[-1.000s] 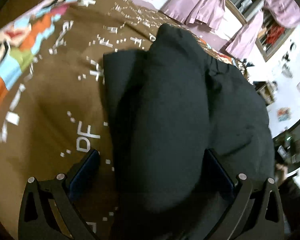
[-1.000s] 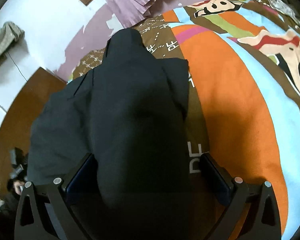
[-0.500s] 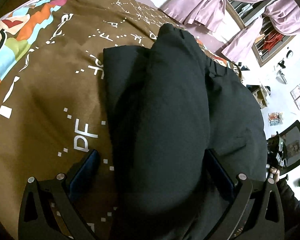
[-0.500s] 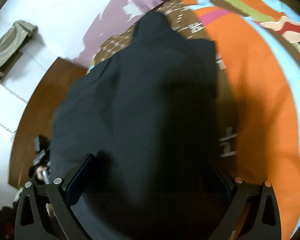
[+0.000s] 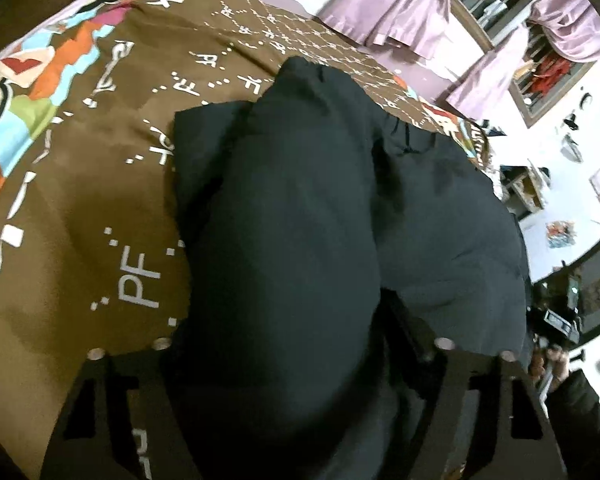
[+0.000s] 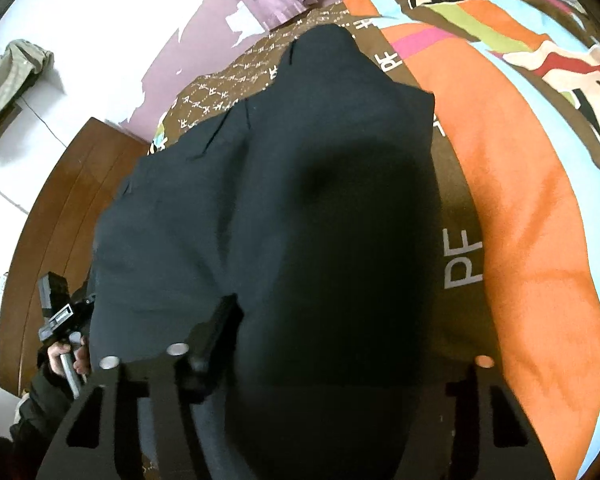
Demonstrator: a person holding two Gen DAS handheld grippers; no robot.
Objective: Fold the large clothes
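Note:
A large black garment [image 5: 300,208] lies bunched on a brown patterned bedspread [image 5: 80,208], with a thick raised fold running away from each camera. My left gripper [image 5: 284,340] straddles the near end of that fold. Its jaws are closing, the right finger [image 5: 404,320] pressed against the cloth and the left finger hidden under it. In the right wrist view the same black garment [image 6: 320,200] fills the middle. My right gripper [image 6: 332,340] is also closing on the fold, its left finger [image 6: 220,324] against the cloth and its right finger covered.
The bedspread turns orange and blue [image 6: 532,208] to the right. Purple curtains [image 5: 420,12] hang behind the bed. A wooden bed frame [image 6: 60,208] curves at the left. A person's hand [image 6: 66,360] grips a handle at the garment's edge. A cluttered white floor [image 5: 560,200] lies to the right.
Both pairs of jaws have come inward from wide open onto the garment's fold. The right wrist view has lifted and shifted a little; the left has stayed put.

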